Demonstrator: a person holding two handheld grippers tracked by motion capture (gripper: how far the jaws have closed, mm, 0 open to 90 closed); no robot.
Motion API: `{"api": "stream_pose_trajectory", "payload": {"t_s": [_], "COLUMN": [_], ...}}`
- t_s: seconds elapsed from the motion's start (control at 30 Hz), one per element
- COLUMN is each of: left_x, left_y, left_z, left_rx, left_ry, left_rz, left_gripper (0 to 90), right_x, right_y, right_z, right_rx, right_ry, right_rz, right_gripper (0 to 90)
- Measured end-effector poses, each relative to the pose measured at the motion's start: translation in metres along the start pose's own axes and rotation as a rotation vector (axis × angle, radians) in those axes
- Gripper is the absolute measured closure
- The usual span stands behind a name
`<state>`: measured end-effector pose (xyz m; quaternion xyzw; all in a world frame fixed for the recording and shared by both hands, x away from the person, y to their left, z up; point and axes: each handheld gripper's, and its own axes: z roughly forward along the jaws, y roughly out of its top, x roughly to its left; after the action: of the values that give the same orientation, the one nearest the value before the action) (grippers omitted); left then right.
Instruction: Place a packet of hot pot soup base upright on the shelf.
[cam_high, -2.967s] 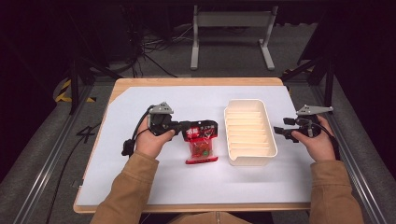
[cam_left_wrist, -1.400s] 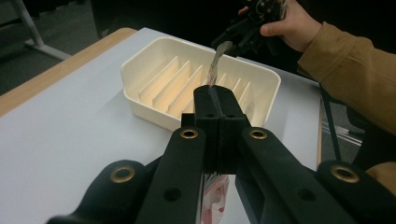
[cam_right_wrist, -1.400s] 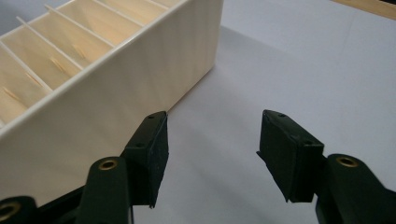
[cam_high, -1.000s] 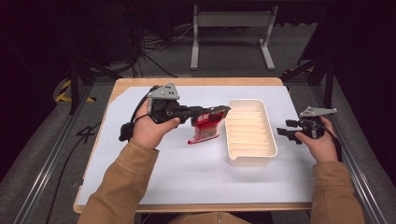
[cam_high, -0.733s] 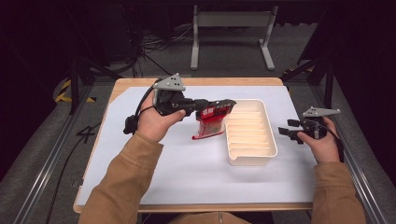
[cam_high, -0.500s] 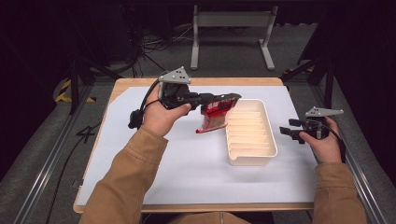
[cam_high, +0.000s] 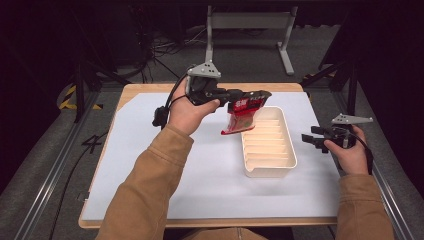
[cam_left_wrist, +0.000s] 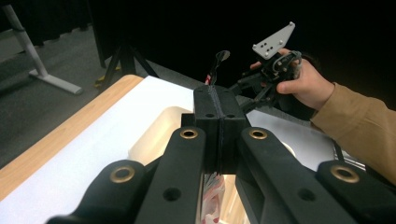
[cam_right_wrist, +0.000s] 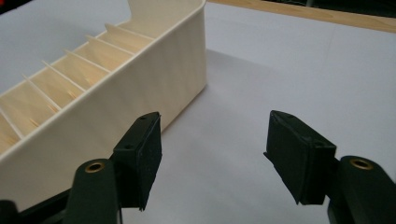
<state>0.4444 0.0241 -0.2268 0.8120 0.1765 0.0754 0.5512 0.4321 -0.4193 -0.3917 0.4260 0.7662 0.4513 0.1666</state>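
A red snack packet (cam_high: 241, 114) hangs in the air over the far left rim of the cream slotted tray (cam_high: 270, 163), with my left gripper (cam_high: 260, 94) shut on its top edge. In the left gripper view the jaws (cam_left_wrist: 219, 122) are pressed together and a strip of the red packet (cam_left_wrist: 212, 205) shows below them. My right gripper (cam_high: 306, 139) is held open just right of the tray, low over the white table cover. In the right gripper view its jaws (cam_right_wrist: 213, 156) stand wide apart beside the tray wall (cam_right_wrist: 154, 81) with nothing between them.
The tray has several narrow slots divided by thin ribs. The white cover (cam_high: 150, 165) spreads over a wooden table (cam_high: 127, 92). A metal stand (cam_high: 250, 25) and cables lie on the floor behind the table.
My left gripper has lifted the red packet off the table and carried it up and to the right, over the tray's far left rim. The right gripper has drifted slightly right and nearer.
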Motion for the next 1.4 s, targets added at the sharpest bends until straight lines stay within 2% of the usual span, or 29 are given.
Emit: {"api": "stream_pose_trajectory", "payload": {"t_s": [0.23, 0.5, 0.67, 0.9, 1.03, 1.13, 1.4], "left_x": [0.005, 0.007, 0.008, 0.011, 0.011, 0.010, 0.010], "left_y": [0.005, 0.010, 0.013, 0.013, 0.013, 0.011, 0.008], "left_z": [0.014, 0.026, 0.034, 0.051, 0.058, 0.063, 0.078], "left_rx": [-0.028, -0.063, -0.068, -0.102, -0.108, -0.110, -0.105], "left_ry": [0.001, 0.043, 0.043, 0.044, 0.042, 0.058, 0.042], "left_rz": [0.003, 0.019, 0.022, 0.036, 0.043, 0.048, 0.055], "left_gripper": [90.0, 90.0, 90.0, 90.0, 90.0, 90.0, 90.0], "right_x": [-0.003, -0.003, -0.004, -0.006, -0.007, -0.007, -0.007], "right_y": [0.001, 0.000, 0.000, -0.001, -0.001, -0.002, -0.003], "right_z": [-0.004, -0.004, -0.004, -0.007, -0.007, -0.007, -0.007], "right_rx": [-0.024, -0.019, -0.019, -0.029, -0.030, -0.028, -0.027], "right_ry": [0.001, -0.001, -0.005, -0.005, -0.004, -0.004, -0.005], "right_rz": [0.013, 0.014, 0.017, 0.025, 0.024, 0.025, 0.031], "right_gripper": [36.0, 36.1, 36.1, 36.5, 36.5, 36.7, 36.8]}}
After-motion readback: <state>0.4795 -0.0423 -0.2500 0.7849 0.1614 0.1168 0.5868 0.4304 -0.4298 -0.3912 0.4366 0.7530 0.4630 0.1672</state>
